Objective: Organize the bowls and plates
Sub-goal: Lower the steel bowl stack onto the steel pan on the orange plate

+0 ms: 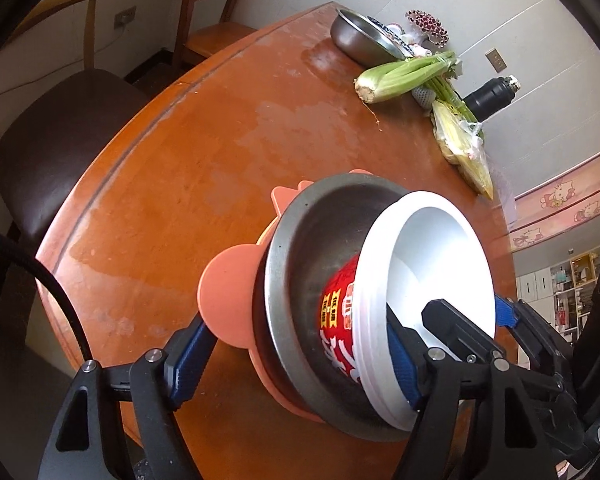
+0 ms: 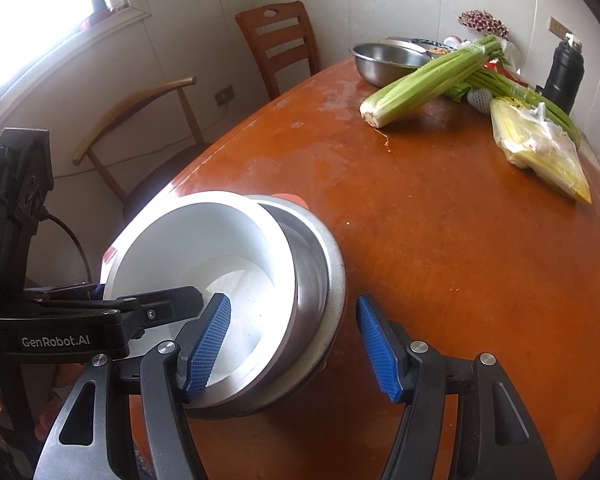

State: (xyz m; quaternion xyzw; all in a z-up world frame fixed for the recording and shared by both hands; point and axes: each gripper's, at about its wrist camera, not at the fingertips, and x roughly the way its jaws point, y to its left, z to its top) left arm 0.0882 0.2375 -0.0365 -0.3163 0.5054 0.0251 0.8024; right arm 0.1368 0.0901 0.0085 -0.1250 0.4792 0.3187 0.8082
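Note:
A stack stands at the near edge of the wooden table (image 1: 180, 152): an orange plastic plate (image 1: 228, 300) at the bottom, a steel bowl (image 1: 300, 240) in it, and a red-and-white instant-noodle bowl (image 1: 432, 256) tilted inside. My left gripper (image 1: 296, 360) is open, its fingers wide around the stack; one finger (image 1: 404, 356) lies against the white bowl's rim. My right gripper (image 2: 296, 348) is open over the steel bowl's (image 2: 324, 276) near rim, with its left finger (image 2: 210, 344) in front of the white bowl (image 2: 204, 248). The other gripper reaches into the white bowl in both views.
At the far side lie another steel bowl (image 2: 384, 60) with dishes behind it, a celery bunch (image 2: 424, 84), a bagged yellow packet (image 2: 540, 148) and a black bottle (image 2: 564, 76). Wooden chairs (image 2: 280, 44) stand beyond the table's left edge.

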